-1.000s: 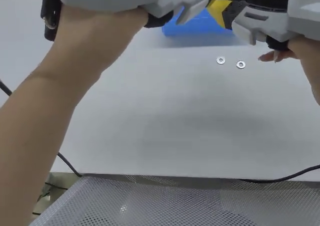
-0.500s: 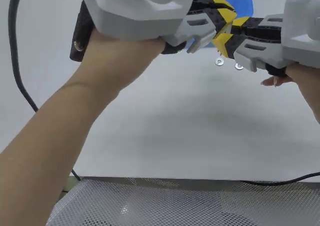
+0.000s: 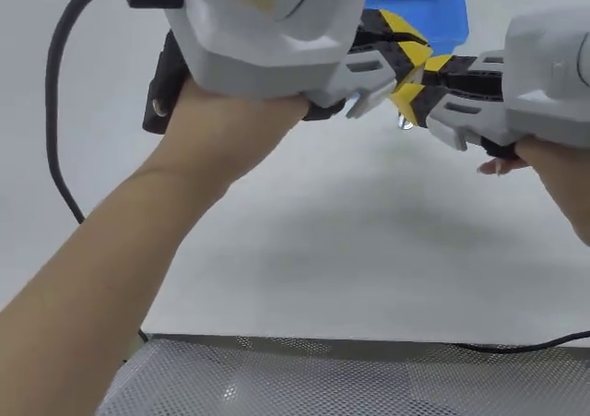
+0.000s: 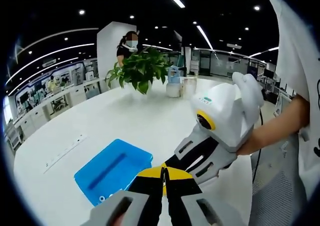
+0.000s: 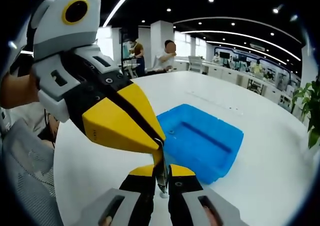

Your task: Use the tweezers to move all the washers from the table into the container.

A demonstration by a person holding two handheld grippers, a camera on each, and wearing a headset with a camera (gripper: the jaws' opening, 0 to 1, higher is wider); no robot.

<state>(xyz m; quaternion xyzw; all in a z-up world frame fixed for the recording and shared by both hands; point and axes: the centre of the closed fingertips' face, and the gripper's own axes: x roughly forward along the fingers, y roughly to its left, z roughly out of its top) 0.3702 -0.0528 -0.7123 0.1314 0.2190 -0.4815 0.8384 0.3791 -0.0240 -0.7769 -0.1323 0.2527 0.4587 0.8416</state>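
Observation:
My left gripper (image 3: 398, 58) and right gripper (image 3: 419, 77) meet tip to tip above the white table (image 3: 304, 250), their yellow jaws pressed together. A thin metal pair of tweezers (image 5: 161, 178) stands between my right gripper's (image 5: 161, 186) shut jaws, and its upper end sits in the left gripper's yellow tips (image 5: 150, 131). In the left gripper view my own gripper (image 4: 163, 178) is shut on the same thin strip. One washer (image 3: 404, 123) lies on the table just under the jaws. The blue container (image 3: 419, 10) sits behind them.
A black cable (image 3: 60, 112) runs from the left gripper down the table's left side. A perforated metal surface (image 3: 323, 384) borders the table's near edge. Office desks, a potted plant (image 4: 140, 68) and people stand far behind.
The head camera has tilted, so the grippers and blue container sit lower in view. The grippers stay tip to tip. The second washer is now hidden behind the right gripper.

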